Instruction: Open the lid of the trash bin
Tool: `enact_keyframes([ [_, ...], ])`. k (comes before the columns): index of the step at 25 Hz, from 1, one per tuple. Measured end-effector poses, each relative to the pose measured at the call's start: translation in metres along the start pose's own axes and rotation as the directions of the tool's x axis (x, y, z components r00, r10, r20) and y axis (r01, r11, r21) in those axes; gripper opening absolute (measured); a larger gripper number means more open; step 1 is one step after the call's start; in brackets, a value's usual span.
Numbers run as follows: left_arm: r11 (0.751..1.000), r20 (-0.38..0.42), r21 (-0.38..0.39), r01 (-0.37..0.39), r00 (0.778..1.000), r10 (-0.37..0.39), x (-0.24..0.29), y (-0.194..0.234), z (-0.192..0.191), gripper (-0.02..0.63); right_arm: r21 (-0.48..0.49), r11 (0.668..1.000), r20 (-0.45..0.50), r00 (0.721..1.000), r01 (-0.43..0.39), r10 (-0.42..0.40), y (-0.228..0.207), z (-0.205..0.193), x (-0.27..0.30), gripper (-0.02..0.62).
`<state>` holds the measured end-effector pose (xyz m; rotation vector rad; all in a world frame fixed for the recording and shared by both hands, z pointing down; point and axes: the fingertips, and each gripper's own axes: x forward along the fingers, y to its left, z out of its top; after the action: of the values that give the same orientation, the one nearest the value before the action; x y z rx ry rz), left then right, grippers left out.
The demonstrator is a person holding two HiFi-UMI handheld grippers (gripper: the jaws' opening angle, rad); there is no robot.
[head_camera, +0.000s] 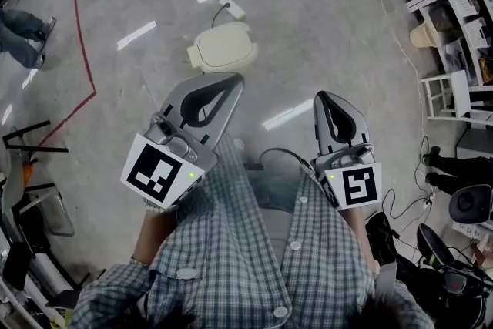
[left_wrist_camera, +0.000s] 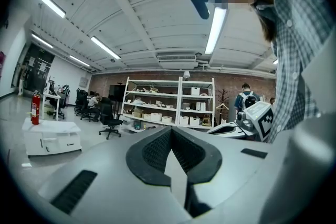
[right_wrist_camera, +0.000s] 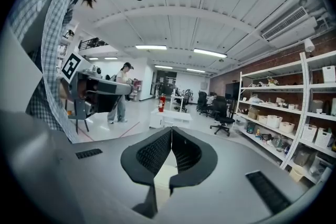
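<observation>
Trash bin (head_camera: 223, 48) stands on the polished grey floor (head_camera: 323, 35), well ahead of both grippers and touching neither. It is cream plastic, rounded and smooth. The lid looks to be down, though the bin is small in the head view. Left gripper (head_camera: 233, 81) and right gripper (head_camera: 326, 97) hang near the checked shirt (head_camera: 231, 243), aimed out into the room. Both sets of jaws are clenched tip to tip with nothing between them. They have ribbed black pads (left_wrist_camera: 153, 151) on grey shells. A white plug (head_camera: 233, 9) lies just beyond the bin.

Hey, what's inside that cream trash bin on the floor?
Only the closed cream lid shows on top of the trash bin. It covers the whole opening, so whatever is inside is hidden.
</observation>
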<state>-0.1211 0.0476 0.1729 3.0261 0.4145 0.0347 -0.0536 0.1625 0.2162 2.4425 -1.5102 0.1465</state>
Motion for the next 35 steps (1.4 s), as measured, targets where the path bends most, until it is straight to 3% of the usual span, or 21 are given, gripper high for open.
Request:
enact_keyframes([
  [6,0.999,0.043,-0.006,-0.039,0.998,0.04,-0.009,0.009,0.002,-0.002,-0.022,0.999,-0.014,0.999,-0.034,0.034,0.006,0.0,0.008,0.02],
  [11,0.996,-0.022,-0.008,-0.088,0.996,0.088,-0.01,0.017,-0.008,-0.002,-0.032,0.997,-0.013,0.998,-0.066,0.066,-0.001,0.001,0.018,0.02],
  [15,0.993,-0.005,0.008,-0.121,0.993,0.121,0.002,0.02,-0.003,-0.002,-0.039,0.995,-0.005,0.996,-0.091,0.091,-0.014,0.001,0.029,0.02],
  [18,0.985,-0.041,0.045,-0.164,0.985,0.166,0.017,0.023,-0.004,-0.002,-0.043,0.992,-0.008,0.993,-0.119,0.118,-0.031,-0.001,0.047,0.02],
  [24,0.978,-0.063,0.0,-0.21,0.976,0.209,0.062,0.037,-0.008,-0.002,-0.04,0.985,-0.007,0.986,-0.167,0.166,-0.073,-0.009,0.072,0.02],
  [31,0.968,0.056,-0.025,-0.25,0.966,0.251,0.134,0.043,0.015,-0.002,-0.059,0.97,-0.017,0.972,-0.236,0.236,-0.141,-0.016,0.097,0.02],
  [35,0.941,-0.008,-0.056,-0.334,0.942,0.334,0.159,0.051,0.003,-0.002,-0.097,0.949,-0.024,0.954,-0.301,0.3,-0.169,-0.022,0.109,0.02],
])
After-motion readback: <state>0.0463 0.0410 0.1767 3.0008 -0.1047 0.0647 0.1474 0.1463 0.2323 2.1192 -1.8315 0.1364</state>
